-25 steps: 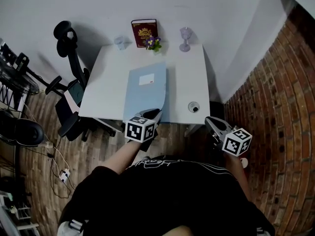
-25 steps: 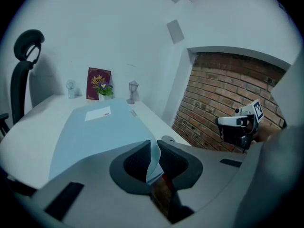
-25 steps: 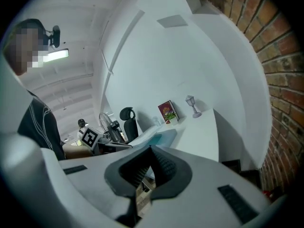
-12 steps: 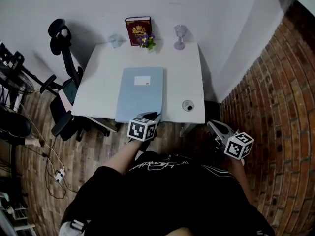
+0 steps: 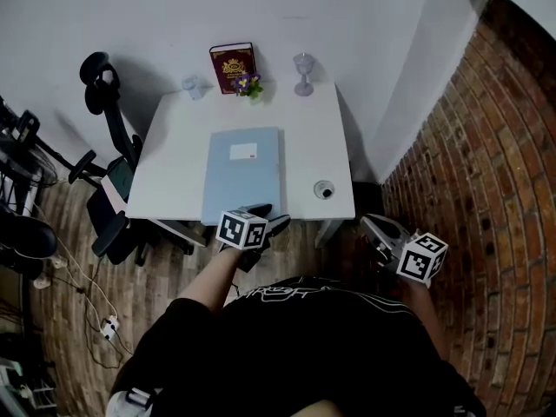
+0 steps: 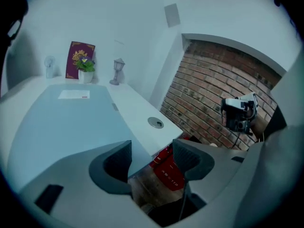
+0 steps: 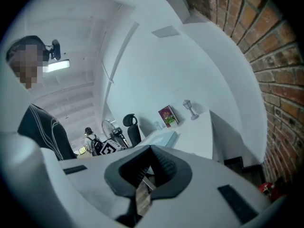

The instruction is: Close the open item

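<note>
A light blue folder (image 5: 241,174) lies flat and closed on the white table (image 5: 174,159), label side up. It fills the left of the left gripper view as the folder (image 6: 61,122). My left gripper (image 5: 269,215) hovers at the table's near edge, just off the folder's near right corner. Its jaws are opening, and in its own view the left gripper (image 6: 152,158) has nothing pressed between the pads. My right gripper (image 5: 375,228) hangs low to the right of the table. The right gripper (image 7: 151,167) is shut and empty.
At the table's far edge stand a dark red book (image 5: 232,62), a small flower pot (image 5: 249,84), a goblet (image 5: 303,72) and a small glass (image 5: 192,86). A round cable grommet (image 5: 324,190) sits near the front right. An office chair (image 5: 109,120) stands left, a brick wall (image 5: 469,146) right.
My left gripper has drawn back from the folder's near edge to just off the table, and its jaws have spread apart. The right gripper stays shut and low.
</note>
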### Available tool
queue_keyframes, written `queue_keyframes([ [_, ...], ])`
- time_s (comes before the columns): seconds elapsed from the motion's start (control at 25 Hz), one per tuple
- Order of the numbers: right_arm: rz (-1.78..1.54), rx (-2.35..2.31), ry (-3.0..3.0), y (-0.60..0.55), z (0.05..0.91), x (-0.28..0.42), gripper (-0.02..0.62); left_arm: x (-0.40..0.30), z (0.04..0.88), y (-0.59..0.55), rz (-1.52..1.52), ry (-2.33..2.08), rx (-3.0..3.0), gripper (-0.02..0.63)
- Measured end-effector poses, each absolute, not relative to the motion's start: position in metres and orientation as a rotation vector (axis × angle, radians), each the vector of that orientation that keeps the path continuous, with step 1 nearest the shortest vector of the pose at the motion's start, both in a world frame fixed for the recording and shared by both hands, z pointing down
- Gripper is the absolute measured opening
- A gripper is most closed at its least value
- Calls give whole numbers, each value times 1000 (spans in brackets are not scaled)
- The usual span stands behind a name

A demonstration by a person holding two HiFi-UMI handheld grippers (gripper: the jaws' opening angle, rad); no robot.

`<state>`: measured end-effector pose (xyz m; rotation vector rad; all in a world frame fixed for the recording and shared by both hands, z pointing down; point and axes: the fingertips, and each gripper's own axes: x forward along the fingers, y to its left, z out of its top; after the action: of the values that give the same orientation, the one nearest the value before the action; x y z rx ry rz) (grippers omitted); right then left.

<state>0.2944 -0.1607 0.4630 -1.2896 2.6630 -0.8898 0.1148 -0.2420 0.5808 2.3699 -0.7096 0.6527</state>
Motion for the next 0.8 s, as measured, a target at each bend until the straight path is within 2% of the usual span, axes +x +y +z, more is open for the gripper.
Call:
queue_keyframes([
  [0.44,-698,-1133,2862,-136,418,198,3,79,456,-181,249,-642,2578,264],
  [0.64,-554,-984,2913,-120,383,136,3,36,393,-149,129,-678,2656,180],
  [0.8,-458,-891,2930,-101,361,99,2,11,370,-129,72,-685,2664,66],
])
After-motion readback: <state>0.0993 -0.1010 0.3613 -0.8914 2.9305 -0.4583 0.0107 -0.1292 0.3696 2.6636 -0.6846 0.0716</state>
